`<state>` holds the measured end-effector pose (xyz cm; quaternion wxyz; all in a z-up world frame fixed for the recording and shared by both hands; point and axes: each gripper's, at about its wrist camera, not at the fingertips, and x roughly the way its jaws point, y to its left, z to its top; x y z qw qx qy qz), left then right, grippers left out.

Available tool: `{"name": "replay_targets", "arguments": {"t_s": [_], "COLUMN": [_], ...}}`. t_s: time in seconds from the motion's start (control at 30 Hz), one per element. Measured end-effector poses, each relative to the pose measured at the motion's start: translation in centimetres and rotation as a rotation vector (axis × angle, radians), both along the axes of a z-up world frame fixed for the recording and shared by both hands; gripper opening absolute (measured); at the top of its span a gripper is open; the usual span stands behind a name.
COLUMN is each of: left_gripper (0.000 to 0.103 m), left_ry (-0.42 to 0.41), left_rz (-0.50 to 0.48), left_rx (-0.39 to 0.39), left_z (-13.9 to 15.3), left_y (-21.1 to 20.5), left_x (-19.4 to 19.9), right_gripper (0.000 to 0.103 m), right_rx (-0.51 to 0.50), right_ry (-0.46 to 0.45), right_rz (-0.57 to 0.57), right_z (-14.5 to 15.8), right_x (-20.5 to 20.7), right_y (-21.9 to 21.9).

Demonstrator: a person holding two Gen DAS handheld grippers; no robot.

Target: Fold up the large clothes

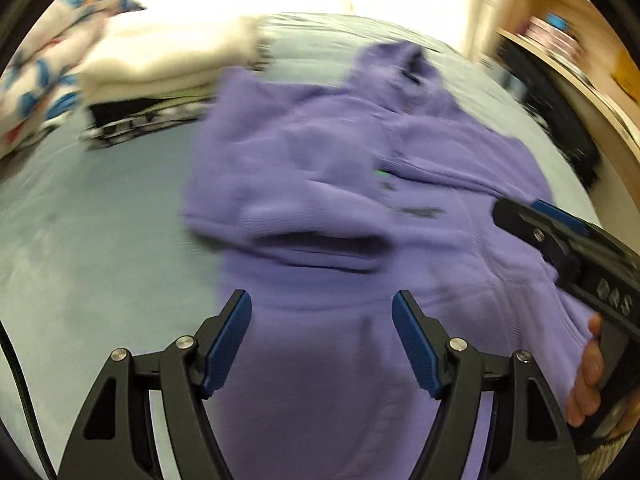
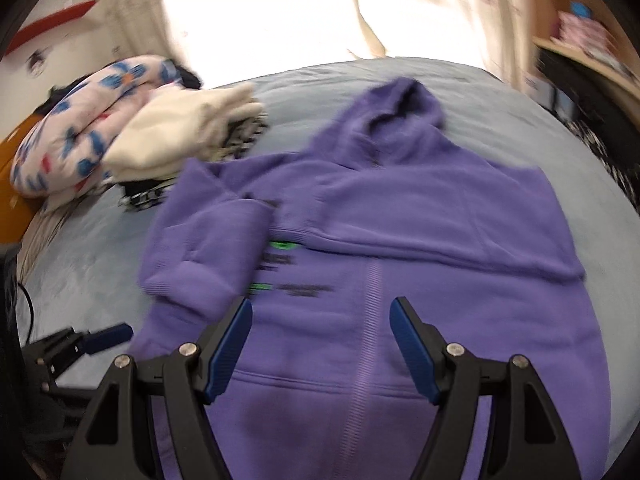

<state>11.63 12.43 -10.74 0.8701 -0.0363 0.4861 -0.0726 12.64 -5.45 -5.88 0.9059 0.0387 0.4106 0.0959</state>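
- Both grippers, left gripper (image 1: pixel 322 340) and right gripper (image 2: pixel 321 346), hover spread wide, released.
- Only the left view shows the hand (image 1: pixel 588 372).
- Purple hoodie (image 2: pixel 360 248) lies lengthwise, hood far.

The hoodie (image 2: pixel 360 240) lies flat on the bed (image 2: pixel 520 92), hood at the far end, both sleeves folded over its chest. The stack of folded clothes (image 2: pixel 188 136) lies on the bed to its far left, with the patterned blanket (image 2: pixel 80 132) further left.

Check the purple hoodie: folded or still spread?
Partly folded: the purple hoodie lies flat on the bed, both sleeves folded across its chest, body and hood unfolded.
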Motion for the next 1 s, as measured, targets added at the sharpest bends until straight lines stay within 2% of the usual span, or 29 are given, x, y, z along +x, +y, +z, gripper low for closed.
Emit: {"name": "replay_targets", "arguments": {"t_s": [0.07,0.13,0.37,0.53,0.57,0.6,0.63,0.7,0.83,0.9,0.93,1.0], "left_gripper": [0.071,0.071,0.071,0.071,0.071,0.071,0.071,0.071,0.071,0.071,0.071,0.071], "left_ry": [-0.004,-0.005,0.049,0.066,0.068,0.068,0.069,0.066,0.046,0.038,0.035,0.031], "left_rz": [0.063,0.098,0.161,0.183,0.185,0.186,0.189,0.189,0.173,0.156,0.145,0.122], "left_rx": [0.043,0.048,-0.02,-0.047,-0.052,-0.056,-0.057,-0.058,-0.056,-0.062,-0.064,-0.066], "left_z": [0.2,0.2,-1.5,-2.5,-2.6,-2.6,-2.6,-2.4,-1.7,-1.5,-1.4,-1.3], "left_y": [1.6,3.0,6.5,7.7,7.8,7.9,8.0,8.0,7.3,6.7,6.3,5.4], "left_x": [-0.1,-0.3,-1.0,-1.3,-1.3,-1.4,-1.4,-1.5,-1.6,-1.7,-1.8,-1.7], "right_gripper": [0.072,0.072,0.072,0.071,0.065,0.035,0.021,0.015,0.013,0.013,0.013,0.016], "right_rx": [-0.029,-0.056,-0.246,-0.413,-0.444,-0.454,-0.438,-0.358,-0.239,-0.191,-0.164,-0.132], "right_ry": [-0.014,-0.023,0.005,0.021,0.025,0.038,0.068,0.054,-0.135,-0.192,-0.199,-0.138], "right_rz": [0.066,0.13,0.349,0.373,0.362,0.363,0.367,0.352,0.22,0.131,0.082,0.005], "right_z": [0.2,0.1,-2.4,-4.8,-5.2,-5.3,-5.1,-2.9,4.9,7.4,7.9,6.9], "right_x": [0.4,0.7,2.0,3.7,4.1,4.7,5.3,6.3,7.1,7.2,7.3,7.6], "right_y": [2.3,4.2,11.1,13.6,13.8,13.8,13.6,12.2,6.4,2.2,-0.4,-4.7]}}
